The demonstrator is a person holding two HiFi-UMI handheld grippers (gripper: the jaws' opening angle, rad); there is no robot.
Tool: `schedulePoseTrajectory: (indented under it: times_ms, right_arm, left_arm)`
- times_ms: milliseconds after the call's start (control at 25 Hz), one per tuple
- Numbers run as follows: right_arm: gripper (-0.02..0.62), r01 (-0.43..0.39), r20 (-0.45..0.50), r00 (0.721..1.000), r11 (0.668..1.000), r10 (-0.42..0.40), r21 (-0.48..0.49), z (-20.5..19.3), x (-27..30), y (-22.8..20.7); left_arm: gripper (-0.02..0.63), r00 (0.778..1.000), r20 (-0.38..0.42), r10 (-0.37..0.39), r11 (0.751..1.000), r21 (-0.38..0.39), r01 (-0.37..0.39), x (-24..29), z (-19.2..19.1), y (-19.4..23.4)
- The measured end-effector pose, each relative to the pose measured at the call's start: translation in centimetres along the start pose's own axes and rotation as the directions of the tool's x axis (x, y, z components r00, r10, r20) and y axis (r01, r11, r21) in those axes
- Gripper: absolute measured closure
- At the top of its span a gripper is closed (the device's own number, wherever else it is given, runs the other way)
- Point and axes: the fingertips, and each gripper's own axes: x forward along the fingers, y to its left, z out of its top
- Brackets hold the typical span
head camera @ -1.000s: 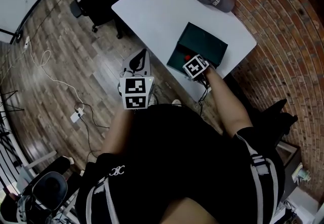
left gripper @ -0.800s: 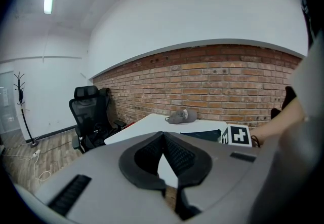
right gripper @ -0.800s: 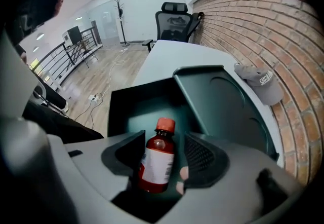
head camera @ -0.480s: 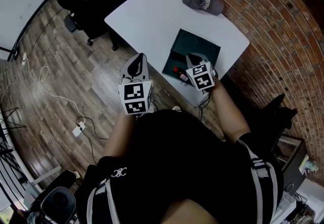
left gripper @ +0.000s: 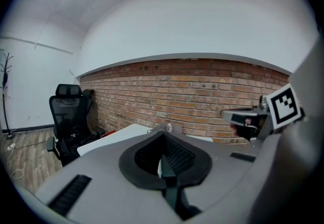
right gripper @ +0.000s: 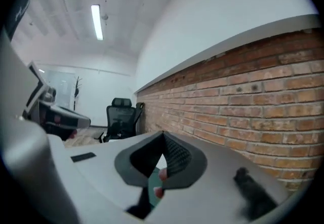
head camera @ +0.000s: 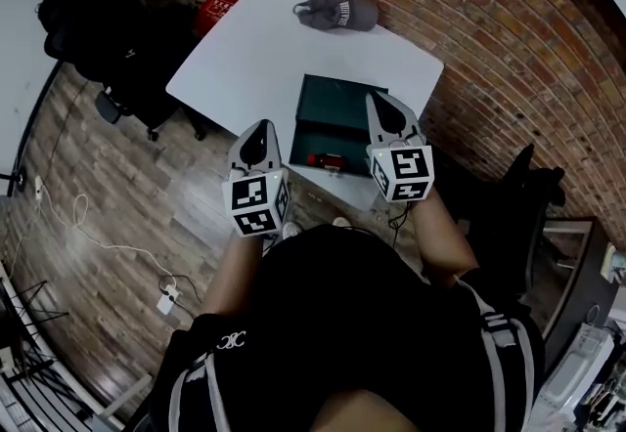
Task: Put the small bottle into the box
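The small bottle (head camera: pixel 326 161), red and dark, lies on its side in the open dark green box (head camera: pixel 337 108) near the box's front edge on the white table (head camera: pixel 245 49). My right gripper (head camera: pixel 377 100) hovers above the box's right side, shut with nothing between its jaws. In the right gripper view that gripper (right gripper: pixel 163 137) points at the brick wall, and a bit of red and green shows below its jaws. My left gripper (head camera: pixel 262 127) is raised left of the box, shut and empty; in the left gripper view it (left gripper: pixel 162 134) faces the wall.
A grey cap (head camera: pixel 337 12) lies at the table's far edge. A red crate (head camera: pixel 217 8) and black office chairs (head camera: pixel 108 39) stand left of the table on the wood floor. A brick wall (head camera: pixel 509 39) runs behind and to the right.
My right gripper has let go of the bottle, risen from the box and shut. The bottle now lies in the box. Both grippers stand higher, side by side.
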Motion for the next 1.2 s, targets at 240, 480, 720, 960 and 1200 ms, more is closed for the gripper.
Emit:
schedulePoseTrajectory:
  times_ms: [240, 480, 720, 960, 1200]
  right_arm:
    - [0.566, 0.158, 0.157, 0.972, 0.982, -0.173, 0.104, 4.3, -5.0, -3.0]
    - [0.566, 0.219, 0.143, 0.962, 0.969, -0.234, 0.111, 3.4, -6.1, -2.7]
    - [0.566, 0.203, 0.134, 0.968, 0.975, -0.214, 0.090, 3.5, -6.4, -2.0]
    - [0.566, 0.191, 0.128, 0.972, 0.979, -0.199, 0.071, 3.6, -6.4, -1.7]
    - [0.566, 0.181, 0.117, 0.975, 0.981, -0.189, 0.073, 3.4, -6.5, -1.7]
  left_arm:
    - [0.597, 0.997, 0.012, -0.073, 0.996, 0.058, 0.072, 0.6, 1.6, -2.4]
    - [0.597, 0.992, 0.020, -0.123, 0.990, 0.071, 0.121, 0.8, 2.1, -3.0]
    - [0.597, 0.988, 0.028, -0.155, 0.986, 0.072, 0.153, 1.1, 2.4, -3.7]
    - [0.597, 0.987, 0.031, -0.159, 0.986, 0.064, 0.156, 0.9, 2.5, -3.8]
    - [0.597, 0.987, 0.031, -0.155, 0.986, 0.059, 0.153, 0.6, 2.4, -3.9]
